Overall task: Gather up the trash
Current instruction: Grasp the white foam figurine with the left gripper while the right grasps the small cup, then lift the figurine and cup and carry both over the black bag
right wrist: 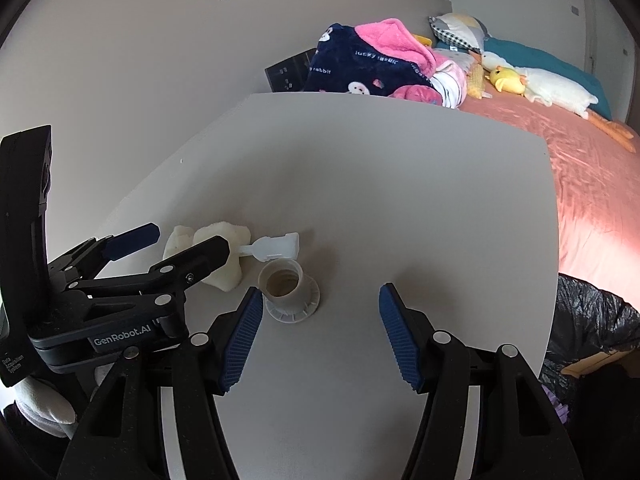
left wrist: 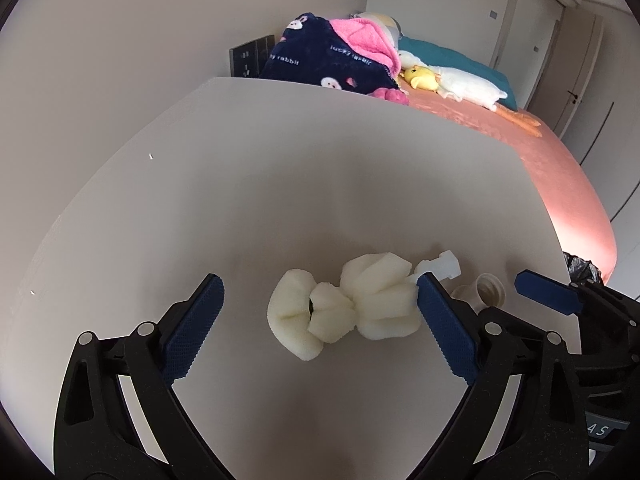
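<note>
Bare grey table (right wrist: 400,200) runs free to its far edge — the foam wad (left wrist: 344,304) lies between the spread left gripper (left wrist: 320,316), while the right gripper (right wrist: 320,336) gapes empty, the small cup (right wrist: 286,284) just beyond its left pad.

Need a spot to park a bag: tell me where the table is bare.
The table is bare from the foam wad, white plastic piece and small cup back to its far edge by the bed. Crowded: the near left, around those three items.
</note>
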A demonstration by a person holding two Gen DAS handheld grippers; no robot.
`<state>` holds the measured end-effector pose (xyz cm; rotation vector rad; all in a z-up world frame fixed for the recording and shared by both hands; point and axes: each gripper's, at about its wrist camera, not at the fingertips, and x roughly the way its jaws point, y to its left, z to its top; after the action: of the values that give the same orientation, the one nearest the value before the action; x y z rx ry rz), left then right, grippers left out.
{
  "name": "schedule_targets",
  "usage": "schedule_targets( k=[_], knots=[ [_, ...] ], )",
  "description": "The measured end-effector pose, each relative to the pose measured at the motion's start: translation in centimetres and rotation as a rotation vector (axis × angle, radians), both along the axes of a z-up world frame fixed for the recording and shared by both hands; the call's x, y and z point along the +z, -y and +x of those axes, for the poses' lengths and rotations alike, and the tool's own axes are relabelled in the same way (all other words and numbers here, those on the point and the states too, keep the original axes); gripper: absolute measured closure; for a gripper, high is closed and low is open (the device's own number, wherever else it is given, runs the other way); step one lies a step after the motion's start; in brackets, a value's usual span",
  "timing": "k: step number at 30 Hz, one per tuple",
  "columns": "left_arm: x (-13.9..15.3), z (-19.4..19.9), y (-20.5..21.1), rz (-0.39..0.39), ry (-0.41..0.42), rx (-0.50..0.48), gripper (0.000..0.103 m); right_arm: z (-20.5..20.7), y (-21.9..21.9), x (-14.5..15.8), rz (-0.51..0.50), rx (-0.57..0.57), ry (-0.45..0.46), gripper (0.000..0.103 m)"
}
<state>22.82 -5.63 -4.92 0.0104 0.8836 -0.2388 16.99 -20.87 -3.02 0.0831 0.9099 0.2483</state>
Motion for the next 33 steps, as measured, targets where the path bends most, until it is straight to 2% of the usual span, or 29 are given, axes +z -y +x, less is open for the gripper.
schedule_targets(
  k=[6, 8, 10, 18, 23, 33],
  knots=[
    [-0.5, 0.3, 0.2, -0.001, -0.032, -0.012, 0.024, 0.6, -0.3, -0.2, -0.003, 0.027, -0.002, 0.055],
    [-0.5, 0.3, 0.4, 0.001, -0.030, -0.022, 0.028, 0.8, -0.4, -0.3, -0.006, 0.036, -0.002, 0.064],
    [-0.4, 0.1, 0.7, 0.000, -0.025, -0.036, 0.037, 1.1, -0.4, -0.4, 0.000, 0.053, -0.009, 0.071],
    [-0.3, 0.0, 0.7, -0.013, -0.016, -0.023, 0.045, 0.7, 0.2, -0.3, 0.019, 0.043, -0.021, 0.072],
    [-0.2, -0.4, 0.7, -0.021, -0.011, -0.012, 0.047, 0.4, 1.2, 0.1, 0.035, 0.021, -0.024, 0.072],
    [1.2, -2.1, 0.8, -0.137, 0.002, 0.008, 0.047, -1.3, 4.3, 1.6, 0.073, -0.027, -0.013, 0.072]
  ],
)
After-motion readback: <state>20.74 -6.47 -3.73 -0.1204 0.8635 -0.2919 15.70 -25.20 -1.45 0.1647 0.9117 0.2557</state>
